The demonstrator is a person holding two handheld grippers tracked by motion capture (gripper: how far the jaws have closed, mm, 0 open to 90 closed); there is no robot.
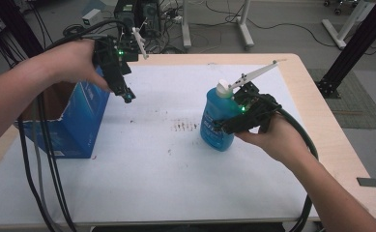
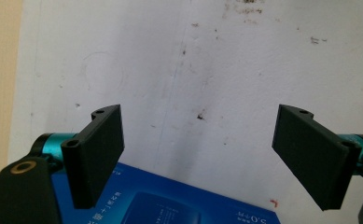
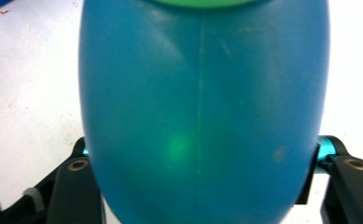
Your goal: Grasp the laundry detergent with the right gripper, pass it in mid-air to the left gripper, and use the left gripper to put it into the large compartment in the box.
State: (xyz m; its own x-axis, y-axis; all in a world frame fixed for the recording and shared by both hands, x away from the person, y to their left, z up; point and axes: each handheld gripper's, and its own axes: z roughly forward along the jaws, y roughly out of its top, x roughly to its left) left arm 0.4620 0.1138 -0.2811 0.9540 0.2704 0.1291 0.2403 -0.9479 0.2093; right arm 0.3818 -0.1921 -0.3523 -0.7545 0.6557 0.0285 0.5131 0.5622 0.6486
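A blue translucent bottle (image 1: pixel 213 137) with a white cap (image 1: pixel 223 87) stands upright right of the table's middle. My right gripper (image 1: pixel 224 124) reaches in from the right and is shut on its lower body. In the right gripper view the bottle (image 3: pixel 202 107) bulges between the jaws, and the right pad (image 3: pixel 311 172) rests against its side. My left gripper (image 1: pixel 126 95) hangs in the air at the back left, pointing down beside an open blue carton (image 1: pixel 79 121). Its jaws stand wide open with nothing between them (image 2: pixel 202 154), above the white mat and the carton's printed side (image 2: pixel 170 205).
A white mat (image 1: pixel 151 164) with small brown stains (image 1: pixel 185 126) covers most of the wooden table (image 1: pixel 321 121). Black cables (image 1: pixel 40 159) hang from the left gripper over the front left edge. Computer gear and stand legs (image 1: pixel 243 24) lie on the floor behind.
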